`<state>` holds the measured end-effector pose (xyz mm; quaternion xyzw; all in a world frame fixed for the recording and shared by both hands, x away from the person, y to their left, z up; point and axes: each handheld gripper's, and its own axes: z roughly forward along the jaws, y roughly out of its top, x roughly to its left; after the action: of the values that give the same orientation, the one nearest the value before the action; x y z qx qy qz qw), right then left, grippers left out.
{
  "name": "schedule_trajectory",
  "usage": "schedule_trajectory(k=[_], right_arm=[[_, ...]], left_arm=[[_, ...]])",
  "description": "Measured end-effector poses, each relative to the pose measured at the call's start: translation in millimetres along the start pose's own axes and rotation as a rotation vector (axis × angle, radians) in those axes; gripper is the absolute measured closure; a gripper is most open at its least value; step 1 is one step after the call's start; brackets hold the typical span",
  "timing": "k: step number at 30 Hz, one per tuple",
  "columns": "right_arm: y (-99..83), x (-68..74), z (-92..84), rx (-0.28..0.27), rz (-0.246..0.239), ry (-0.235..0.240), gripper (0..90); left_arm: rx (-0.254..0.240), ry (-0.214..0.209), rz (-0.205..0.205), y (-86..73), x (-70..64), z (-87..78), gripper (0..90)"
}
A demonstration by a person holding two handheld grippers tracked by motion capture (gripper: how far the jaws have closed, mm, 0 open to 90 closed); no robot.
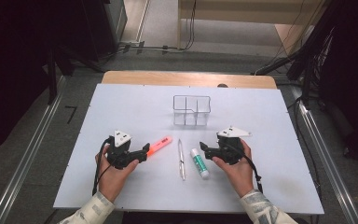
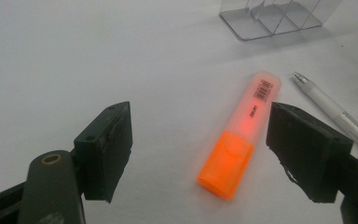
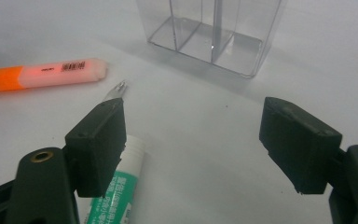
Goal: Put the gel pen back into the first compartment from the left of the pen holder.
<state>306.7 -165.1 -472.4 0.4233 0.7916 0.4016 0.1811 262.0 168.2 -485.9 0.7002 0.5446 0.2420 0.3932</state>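
An orange highlighter (image 1: 159, 145) lies flat on the white table, its orange cap toward my left gripper (image 1: 145, 150). In the left gripper view the highlighter (image 2: 238, 135) lies between the open jaws, nearer the right one, and my left gripper (image 2: 198, 149) holds nothing. A silver pen (image 1: 181, 159) lies in the middle, with a white and green glue stick (image 1: 199, 163) just right of it. My right gripper (image 1: 204, 149) stands open beside the glue stick (image 3: 116, 191), whose cap end sits by its left jaw. A clear plastic organizer (image 1: 191, 110) stands farther back.
The white sheet (image 1: 121, 102) covers most of a wooden table; its edges drop to a grey floor with cables and dark stands at both sides. The organizer (image 3: 213, 31) has several empty compartments. The pen (image 2: 335, 112) lies just right of the highlighter.
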Motion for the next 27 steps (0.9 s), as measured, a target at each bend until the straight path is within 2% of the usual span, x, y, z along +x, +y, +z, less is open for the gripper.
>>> schedule_trajectory(k=[22, 27], right_arm=[[6.9, 31.5, 19.2, 0.012, -0.039, 0.027, 22.7], [7.7, 40.2, 25.9, 0.018, -0.033, 0.013, 24.0]], left_arm=[[0.000, 0.015, -0.025, 0.0, 8.1, 0.3, 22.6], [0.000, 0.015, -0.025, 0.1, 8.8, 0.4, 22.5]])
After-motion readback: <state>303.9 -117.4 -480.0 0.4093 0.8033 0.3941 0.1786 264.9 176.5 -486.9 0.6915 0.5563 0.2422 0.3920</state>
